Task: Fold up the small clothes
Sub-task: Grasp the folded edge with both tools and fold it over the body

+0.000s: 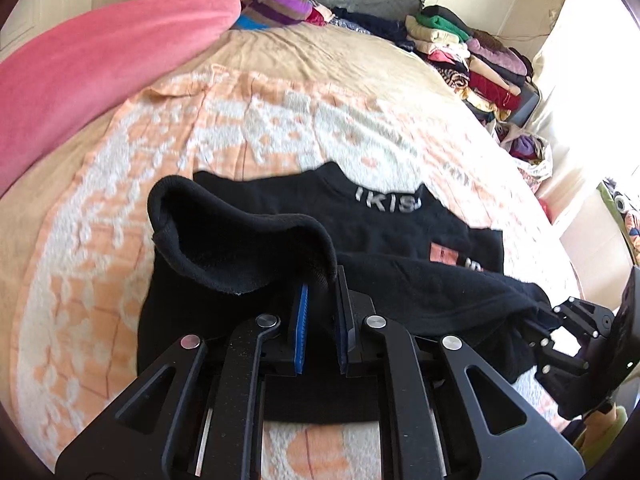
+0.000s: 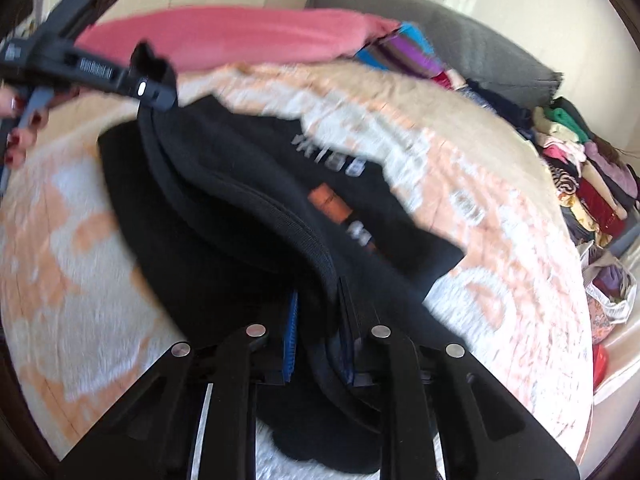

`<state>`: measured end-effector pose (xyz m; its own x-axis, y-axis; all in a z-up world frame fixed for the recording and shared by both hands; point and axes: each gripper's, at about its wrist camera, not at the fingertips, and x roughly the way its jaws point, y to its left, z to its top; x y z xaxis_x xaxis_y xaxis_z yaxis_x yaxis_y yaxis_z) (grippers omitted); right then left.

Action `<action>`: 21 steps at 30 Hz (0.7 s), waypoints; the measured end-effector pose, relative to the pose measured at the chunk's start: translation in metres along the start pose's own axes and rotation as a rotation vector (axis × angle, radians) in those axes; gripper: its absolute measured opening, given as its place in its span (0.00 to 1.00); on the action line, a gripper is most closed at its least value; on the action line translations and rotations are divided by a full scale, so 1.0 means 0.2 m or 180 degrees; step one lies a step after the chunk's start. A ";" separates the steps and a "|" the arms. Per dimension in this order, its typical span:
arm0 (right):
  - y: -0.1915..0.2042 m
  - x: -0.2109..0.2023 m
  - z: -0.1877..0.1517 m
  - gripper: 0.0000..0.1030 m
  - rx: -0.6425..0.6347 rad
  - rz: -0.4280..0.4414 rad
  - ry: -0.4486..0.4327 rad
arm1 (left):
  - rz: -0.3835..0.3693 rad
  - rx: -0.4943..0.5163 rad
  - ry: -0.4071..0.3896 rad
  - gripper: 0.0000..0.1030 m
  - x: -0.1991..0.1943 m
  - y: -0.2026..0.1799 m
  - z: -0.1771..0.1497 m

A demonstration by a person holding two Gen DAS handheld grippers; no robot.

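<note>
Both tongs are clamped on the black top [image 1: 360, 240]: the left gripper [image 1: 322, 320] pinches a lifted cuff or hem edge, and the right gripper [image 2: 316, 320] pinches a ribbed edge. The top lies mid-fold on the peach patterned blanket [image 1: 240, 128], printed front partly flat, near half raised. Fold looks just started; the lifted edge is not yet laid over, smoothing still to do. Beyond the blanket, a heap of clothes [image 1: 472, 52] waits. Both grippers reach forward low over the blanket, lifting together; right view is blurred.
</note>
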<state>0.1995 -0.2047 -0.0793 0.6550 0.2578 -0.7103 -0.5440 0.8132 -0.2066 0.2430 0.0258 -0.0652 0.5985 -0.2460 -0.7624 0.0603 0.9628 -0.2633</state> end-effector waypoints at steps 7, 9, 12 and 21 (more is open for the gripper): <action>-0.14 0.07 0.11 0.16 0.0083 -0.0159 -0.0154 | 0.0066 -0.0081 0.0022 0.05 0.09 0.04 0.10; -0.17 0.10 0.12 0.16 0.0093 -0.0204 -0.0133 | 0.0098 -0.0059 0.0037 0.06 0.12 0.03 0.12; -0.21 0.17 0.12 0.16 0.0090 -0.0379 -0.0100 | 0.0185 -0.0013 0.0072 0.06 0.18 0.02 0.13; -0.33 0.24 0.09 0.28 0.0448 -0.0389 -0.0106 | 0.0346 0.0072 0.0064 0.14 0.27 0.03 0.16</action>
<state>0.2768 -0.2369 -0.0872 0.7300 0.1679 -0.6625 -0.3822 0.9039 -0.1921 0.3012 0.0229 -0.0882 0.5863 -0.1420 -0.7975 0.0140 0.9862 -0.1653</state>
